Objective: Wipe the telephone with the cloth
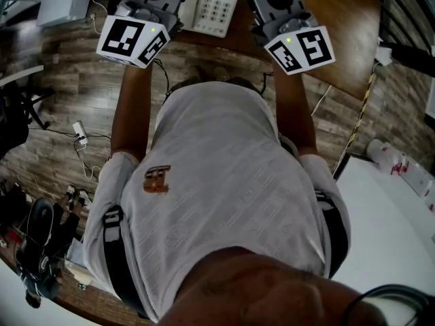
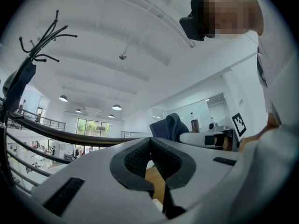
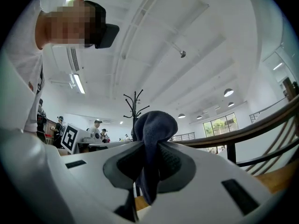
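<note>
The white telephone with its grey keypad lies on the brown wooden table at the top of the head view, between my two grippers. Both grippers are tilted up toward the ceiling. My left gripper is shut with nothing between its black pads; its marker cube shows at upper left. My right gripper is shut on a dark blue cloth, which bunches above the pads and hangs below them. That cloth also shows in the left gripper view. The right marker cube is at upper right.
A black coat rack and a dark curved railing stand beyond the table. On the wooden floor lie a power strip with cables and shoes. A white table stands at right. Several people are far off.
</note>
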A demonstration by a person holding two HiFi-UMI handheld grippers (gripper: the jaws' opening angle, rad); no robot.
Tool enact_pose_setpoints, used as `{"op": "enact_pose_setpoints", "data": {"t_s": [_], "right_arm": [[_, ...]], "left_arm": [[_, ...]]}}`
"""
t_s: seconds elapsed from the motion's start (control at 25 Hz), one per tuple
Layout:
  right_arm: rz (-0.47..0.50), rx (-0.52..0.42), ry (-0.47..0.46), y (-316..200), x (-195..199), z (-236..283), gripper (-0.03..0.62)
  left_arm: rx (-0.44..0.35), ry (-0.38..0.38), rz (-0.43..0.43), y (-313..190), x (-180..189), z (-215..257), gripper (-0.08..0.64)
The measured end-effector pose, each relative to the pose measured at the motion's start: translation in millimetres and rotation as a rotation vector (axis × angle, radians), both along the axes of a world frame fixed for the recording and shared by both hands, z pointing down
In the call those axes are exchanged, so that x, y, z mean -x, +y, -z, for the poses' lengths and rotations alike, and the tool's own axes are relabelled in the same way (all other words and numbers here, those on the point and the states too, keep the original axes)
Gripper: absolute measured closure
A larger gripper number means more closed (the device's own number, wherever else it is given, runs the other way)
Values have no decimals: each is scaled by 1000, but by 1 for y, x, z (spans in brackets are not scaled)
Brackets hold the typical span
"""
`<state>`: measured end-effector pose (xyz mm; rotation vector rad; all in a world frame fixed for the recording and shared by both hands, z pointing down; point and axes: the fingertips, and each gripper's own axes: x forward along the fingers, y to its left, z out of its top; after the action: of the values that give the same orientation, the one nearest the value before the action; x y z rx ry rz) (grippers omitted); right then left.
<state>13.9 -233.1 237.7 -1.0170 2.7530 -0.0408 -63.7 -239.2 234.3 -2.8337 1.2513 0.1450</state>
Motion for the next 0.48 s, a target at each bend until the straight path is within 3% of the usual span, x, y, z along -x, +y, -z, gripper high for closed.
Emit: {"op": "enact_pose_setpoints", "data": {"t_s": [0.48], "right_arm": [[6, 9, 3, -1, 0, -5, 520]], "left_arm": [[11, -5, 21, 0, 4, -3, 541]]}}
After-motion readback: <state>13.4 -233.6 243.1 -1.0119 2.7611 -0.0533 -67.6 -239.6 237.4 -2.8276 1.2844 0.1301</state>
